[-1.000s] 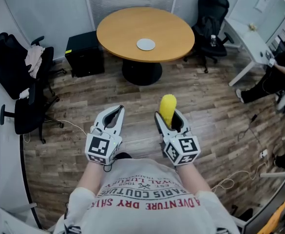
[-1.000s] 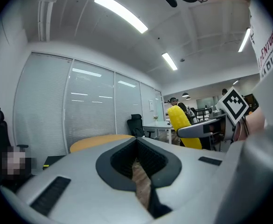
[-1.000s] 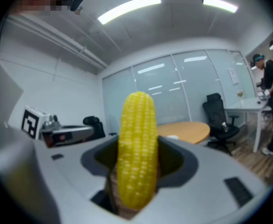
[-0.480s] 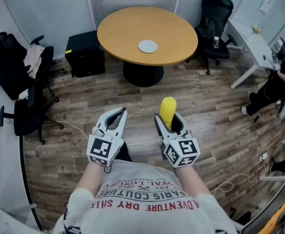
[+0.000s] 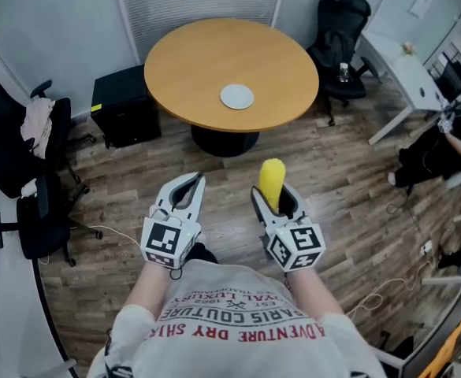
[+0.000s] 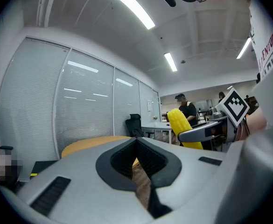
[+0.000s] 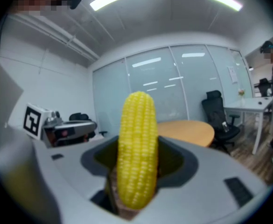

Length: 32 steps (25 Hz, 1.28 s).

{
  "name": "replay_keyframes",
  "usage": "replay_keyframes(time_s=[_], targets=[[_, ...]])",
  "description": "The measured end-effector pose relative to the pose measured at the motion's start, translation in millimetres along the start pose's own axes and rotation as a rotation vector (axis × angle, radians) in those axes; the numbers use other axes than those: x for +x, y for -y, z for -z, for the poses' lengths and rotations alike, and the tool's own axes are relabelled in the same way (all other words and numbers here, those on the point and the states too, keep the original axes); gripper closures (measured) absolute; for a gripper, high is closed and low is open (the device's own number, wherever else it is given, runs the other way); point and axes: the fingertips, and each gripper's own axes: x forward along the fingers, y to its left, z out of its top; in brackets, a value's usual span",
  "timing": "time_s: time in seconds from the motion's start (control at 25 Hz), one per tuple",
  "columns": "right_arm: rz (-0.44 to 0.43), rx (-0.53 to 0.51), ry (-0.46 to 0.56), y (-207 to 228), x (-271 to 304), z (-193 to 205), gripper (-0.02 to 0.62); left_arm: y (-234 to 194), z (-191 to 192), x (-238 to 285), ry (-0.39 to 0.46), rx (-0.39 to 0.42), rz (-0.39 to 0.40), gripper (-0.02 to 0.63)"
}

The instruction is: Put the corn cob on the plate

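My right gripper (image 5: 276,197) is shut on a yellow corn cob (image 5: 272,181), which sticks forward out of its jaws; in the right gripper view the corn cob (image 7: 136,148) stands upright between them. My left gripper (image 5: 184,192) is held beside it, shut with nothing in it; in the left gripper view its jaws meet at the tips (image 6: 137,158) and the corn cob (image 6: 183,126) shows to the right. A small white plate (image 5: 236,96) lies near the middle of a round wooden table (image 5: 191,61) ahead of me, well beyond both grippers.
A black cabinet (image 5: 120,105) stands left of the table. Black office chairs stand at the left (image 5: 17,156) and at the back right (image 5: 339,38). A white desk (image 5: 407,77) and a seated person (image 5: 435,144) are at the right. Cables lie on the wooden floor (image 5: 356,203).
The table and plate have drawn slightly nearer and lower in the head view as I step forward. Both grippers keep their pose, the right still holding the corn cob.
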Motion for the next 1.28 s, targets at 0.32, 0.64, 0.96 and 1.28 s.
replay_keyframes(time_s=[0.32,0.64,0.96,1.28], targets=[[0.072,0.021,0.008,2,111,-24,0.332,-109,-5,64,0.005,0.005,0.051,0.574],[0.090,0.053,-0.018,10,182,-32,0.332,-169,7,105,-0.030,-0.018,0.067,0.574],[0.057,0.054,-0.064,60,231,-31,0.332,-183,21,165,-0.056,-0.054,0.038,0.574],[-0.044,0.044,-0.112,150,298,-43,0.332,-191,23,262,-0.067,-0.045,-0.060,0.574]])
